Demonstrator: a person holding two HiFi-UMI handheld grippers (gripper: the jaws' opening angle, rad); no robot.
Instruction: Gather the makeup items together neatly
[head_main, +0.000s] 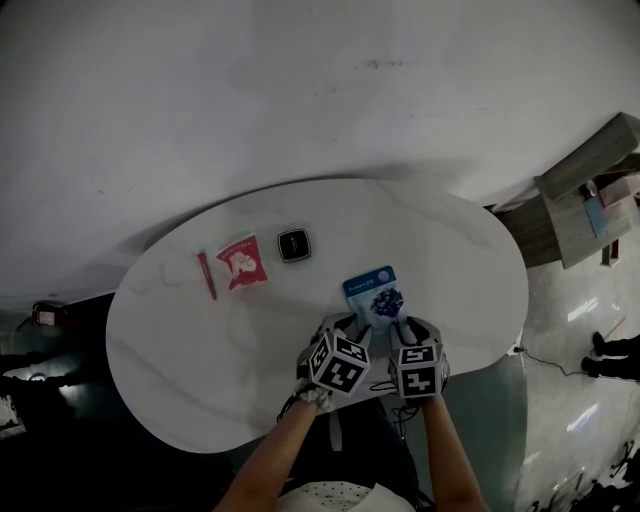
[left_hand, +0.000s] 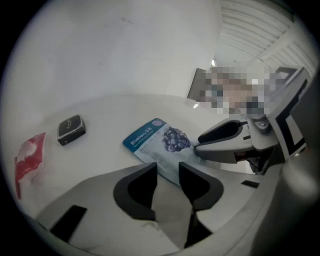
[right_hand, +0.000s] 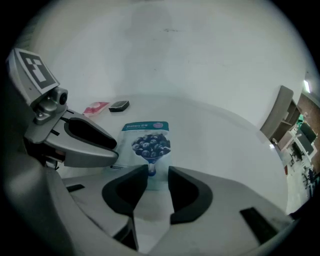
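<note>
A blue blueberry mask packet (head_main: 372, 293) lies flat near the front edge of the white oval table (head_main: 200, 350). My left gripper (head_main: 350, 325) and right gripper (head_main: 410, 328) hover side by side over the packet's near end. Both stand open. In the left gripper view the packet (left_hand: 161, 142) runs up to the gap of the left gripper (left_hand: 167, 175). In the right gripper view the packet (right_hand: 147, 142) lies just ahead of the right gripper (right_hand: 158, 176). Further left lie a black compact (head_main: 294, 245), a red packet (head_main: 242, 262) and a thin red stick (head_main: 207, 275).
A wooden shelf unit (head_main: 590, 190) stands off the table's right end, with a cable (head_main: 550, 362) on the floor beside it. In the right gripper view a chair back (right_hand: 277, 117) rises beyond the table's far right edge.
</note>
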